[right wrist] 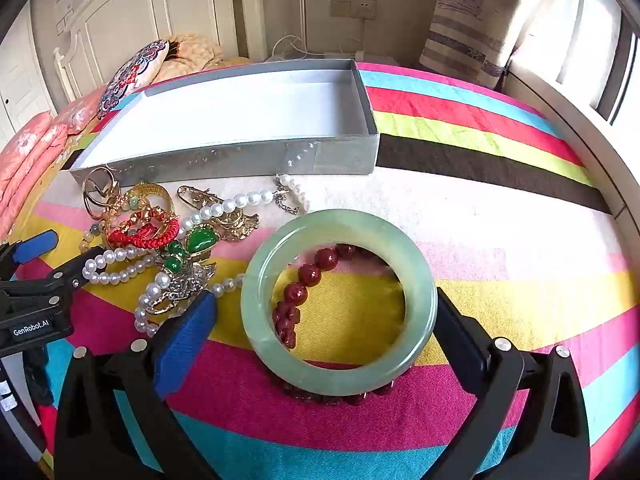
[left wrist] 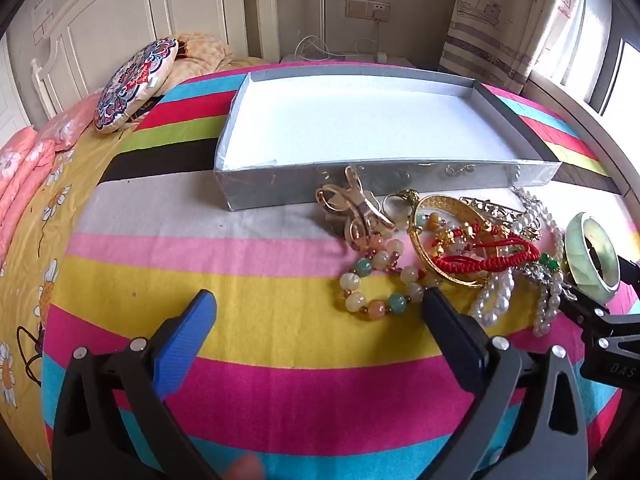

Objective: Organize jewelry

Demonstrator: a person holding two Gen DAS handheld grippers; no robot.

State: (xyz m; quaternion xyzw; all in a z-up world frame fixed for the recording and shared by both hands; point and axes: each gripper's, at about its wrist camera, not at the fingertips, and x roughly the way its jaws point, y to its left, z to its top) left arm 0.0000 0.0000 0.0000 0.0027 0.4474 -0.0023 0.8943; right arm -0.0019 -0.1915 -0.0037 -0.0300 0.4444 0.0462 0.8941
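Observation:
A pile of jewelry lies on the striped bedspread in front of a shallow silver box (left wrist: 280, 188) with a white floor. My left gripper (left wrist: 320, 304) is open over the yellow stripe, its right finger beside a pastel bead bracelet (left wrist: 380, 280). A gold bangle (left wrist: 448, 240), red cord bracelet (left wrist: 488, 256) and pearl strands (left wrist: 496, 300) lie to its right. My right gripper (right wrist: 324, 312) is open, its fingers on either side of a pale green jade bangle (right wrist: 340, 368) that rests on a dark red bead bracelet (right wrist: 308, 276). The jade bangle also shows in the left wrist view (left wrist: 596, 256).
The silver box (right wrist: 224, 156) stands behind the pile. A green gem brooch (right wrist: 200, 240) and gold clips (right wrist: 100, 188) lie in the pile. A patterned round cushion (left wrist: 132, 84) and pink bedding (left wrist: 24, 168) lie at left. The bed's edge and window are at right.

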